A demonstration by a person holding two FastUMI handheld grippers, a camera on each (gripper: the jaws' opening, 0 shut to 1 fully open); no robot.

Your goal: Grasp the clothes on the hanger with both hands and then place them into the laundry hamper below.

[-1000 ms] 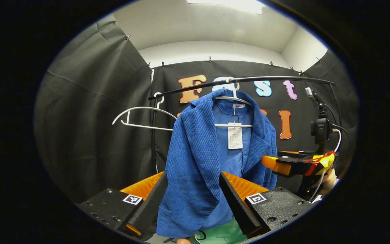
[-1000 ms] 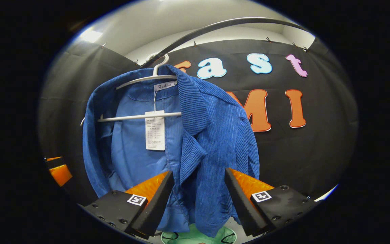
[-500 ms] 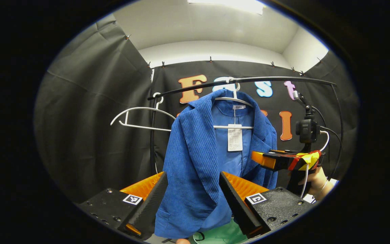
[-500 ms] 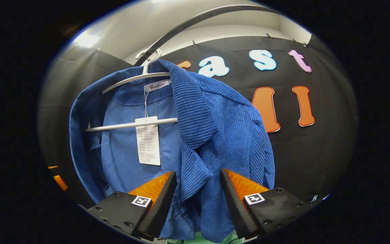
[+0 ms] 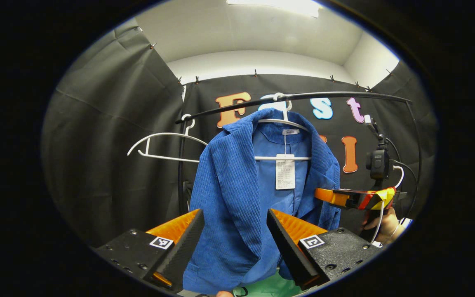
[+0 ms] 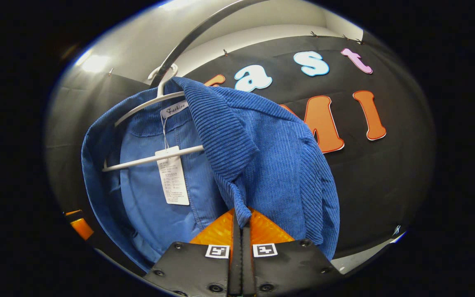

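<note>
**Right side pinched, left side waiting to close**

The blue corduroy jacket [image 5: 237, 198] hangs on a white hanger [image 5: 283, 122] hooked over the black rail [image 5: 336, 95], with a paper tag [image 5: 285, 171] dangling inside the collar. A second, bare hanger [image 5: 159, 142] sits on the rail to its left. Below the hem, a patch of green [image 5: 270, 286] peeks out, probably the laundry hamper, though too little shows to be sure.

The right gripper [image 6: 241, 225] has its fingers drawn together on the tip of the jacket's lapel [image 6: 221, 140], with only a fold of cloth between them. In the left gripper view it appears at the right, held level by a hand [image 5: 379, 227] against the jacket's far front edge.

The left gripper [image 5: 233, 235] stands wide apart, holding nothing, with the near front panel of the jacket hanging between its two fingers.

The step in hand looks like the second grasp. To do it well, the left gripper should push forward until the cloth sits deep between the fingers, then close on a thick fold of the panel, not the thin edge. The right pinch is on a small tip of lapel and could slip under the jacket's weight, so both sides should lift together, raising the shoulders up and off the hanger's arms before lowering toward the green below. Pulling straight down risks dragging the hanger off the rail
</note>
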